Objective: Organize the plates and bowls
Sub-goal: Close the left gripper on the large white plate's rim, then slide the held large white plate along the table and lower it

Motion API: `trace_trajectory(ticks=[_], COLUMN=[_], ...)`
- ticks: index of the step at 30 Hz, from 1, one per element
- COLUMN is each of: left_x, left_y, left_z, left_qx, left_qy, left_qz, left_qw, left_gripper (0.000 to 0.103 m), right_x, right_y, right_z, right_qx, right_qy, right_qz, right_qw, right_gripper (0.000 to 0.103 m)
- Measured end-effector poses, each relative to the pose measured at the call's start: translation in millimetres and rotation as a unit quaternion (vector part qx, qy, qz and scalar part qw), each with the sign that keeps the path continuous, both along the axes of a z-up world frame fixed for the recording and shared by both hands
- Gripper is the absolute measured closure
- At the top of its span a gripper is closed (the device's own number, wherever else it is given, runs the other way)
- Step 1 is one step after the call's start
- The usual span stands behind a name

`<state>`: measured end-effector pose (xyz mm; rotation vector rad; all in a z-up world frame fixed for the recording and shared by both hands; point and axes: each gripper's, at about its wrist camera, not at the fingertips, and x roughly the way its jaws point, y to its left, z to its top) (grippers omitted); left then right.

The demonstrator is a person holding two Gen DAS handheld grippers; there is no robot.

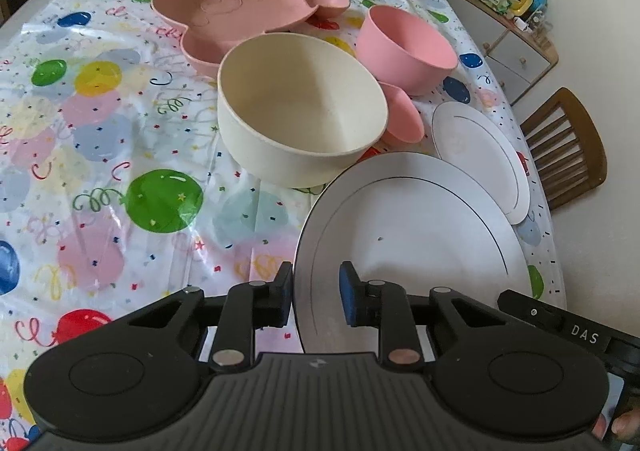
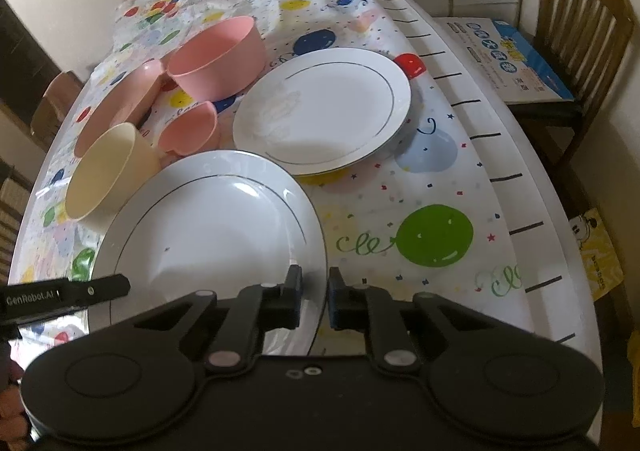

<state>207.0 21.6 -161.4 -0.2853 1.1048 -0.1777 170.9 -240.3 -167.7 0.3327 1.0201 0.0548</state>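
Left wrist view: your left gripper straddles the near rim of the big white round plate, jaws parted, not clamping. Right wrist view: your right gripper likewise. Two white plates lie flat; four bowls stand upright.

White plates, pink bowls, cream bowl, balloon-patterned tablecloth.
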Motion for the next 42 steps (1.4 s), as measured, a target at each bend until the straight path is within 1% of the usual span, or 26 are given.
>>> trace_trajectory(ticks=[4, 10, 15, 20, 26, 30, 36, 42], left_x=[-11.7, -41.3, -72.3, -98.0, -115.3, -122.0, -128.7, -129.3], left_y=[3.5, 9.2, 20.0, 42.6, 85.7, 120.9, 173.0, 210.5], left_z=[1.0, 7.4, 16.0, 25.4, 34.6, 35.7, 32.7, 24.5], left_qx=[-0.004, -0.005, -0.001, 0.001, 0.009, 0.012, 0.018, 0.021], left_qy=[0.001, -0.006, -0.014, -0.02, -0.03, -0.026, -0.019, -0.006], left_qz=[0.008, 0.03, 0.066, 0.107, 0.146, 0.161, 0.178, 0.177], left_qw=[1.0, 0.9995, 0.9977, 0.994, 0.9888, 0.9866, 0.9836, 0.984], left_gripper=[0.079, 0.079, 0.079, 0.079, 0.079, 0.079, 0.079, 0.079], right_x=[-8.2, -24.5, -37.6, -45.1, -45.4, -40.7, -38.6, -40.4], right_y=[1.6, 1.1, 9.8, 30.0, 71.6, 105.6, 158.8, 198.6], right_z=[1.8, 6.0, 11.6, 19.5, 30.0, 32.3, 26.4, 18.6], right_qx=[-0.004, 0.006, 0.008, 0.01, 0.014, 0.023, 0.029, 0.03], right_qy=[-0.002, -0.008, -0.015, -0.023, -0.035, -0.039, -0.031, -0.019], right_qz=[0.02, 0.047, 0.077, 0.121, 0.162, 0.18, 0.2, 0.207], right_qw=[1.0, 0.999, 0.997, 0.992, 0.986, 0.983, 0.979, 0.978], right_gripper=[0.093, 0.093, 0.093, 0.093, 0.094, 0.094, 0.094, 0.094])
